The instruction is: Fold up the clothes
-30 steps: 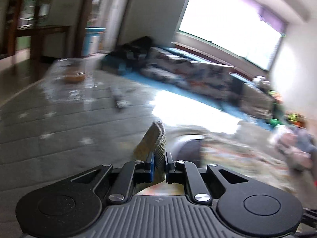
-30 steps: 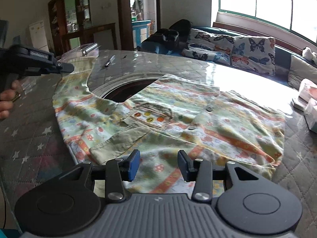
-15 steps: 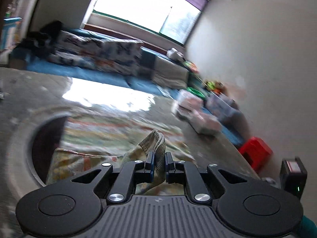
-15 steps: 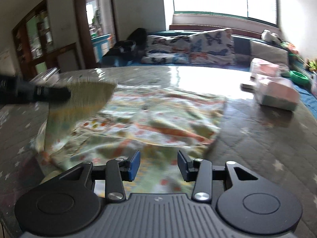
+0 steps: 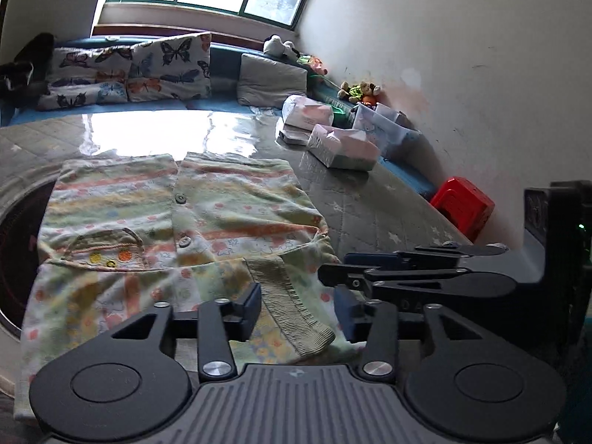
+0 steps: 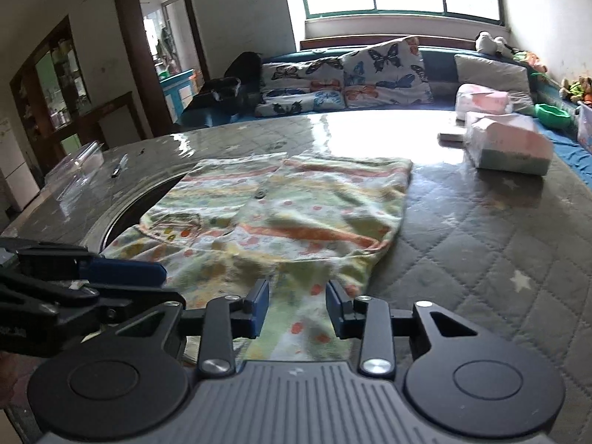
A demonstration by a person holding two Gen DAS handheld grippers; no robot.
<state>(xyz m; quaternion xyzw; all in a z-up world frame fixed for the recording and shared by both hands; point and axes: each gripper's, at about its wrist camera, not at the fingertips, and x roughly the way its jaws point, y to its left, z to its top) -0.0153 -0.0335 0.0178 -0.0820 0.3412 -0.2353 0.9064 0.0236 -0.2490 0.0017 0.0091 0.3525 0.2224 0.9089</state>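
Note:
A pale green child's shirt (image 5: 177,222) (image 6: 288,203) with orange stripes, buttons and a chest pocket lies spread on the grey quilted table (image 5: 370,214) (image 6: 481,240). One sleeve is folded across it, and its ribbed cuff (image 5: 292,307) lies loose between the pads of my left gripper (image 5: 298,309). That gripper's jaws are opening and no longer touch the cuff. My right gripper (image 6: 298,307) hovers over the shirt's near hem with its jaws closing. Cloth lies under the gap, but the pads do not press on it. The two grippers are side by side.
Wrapped tissue packs (image 5: 340,144) (image 6: 507,148) sit on the table's far right. A dark round opening (image 5: 14,240) (image 6: 125,207) lies under the shirt's left side. A clear plastic box (image 6: 74,162) and a pen (image 6: 118,168) are at far left. A red stool (image 5: 462,203) stands beside the table.
My left gripper swung right across the shirt carrying the sleeve cuff, then opened, and the cuff now lies loose on the shirt. My right gripper's jaws have narrowed a little.

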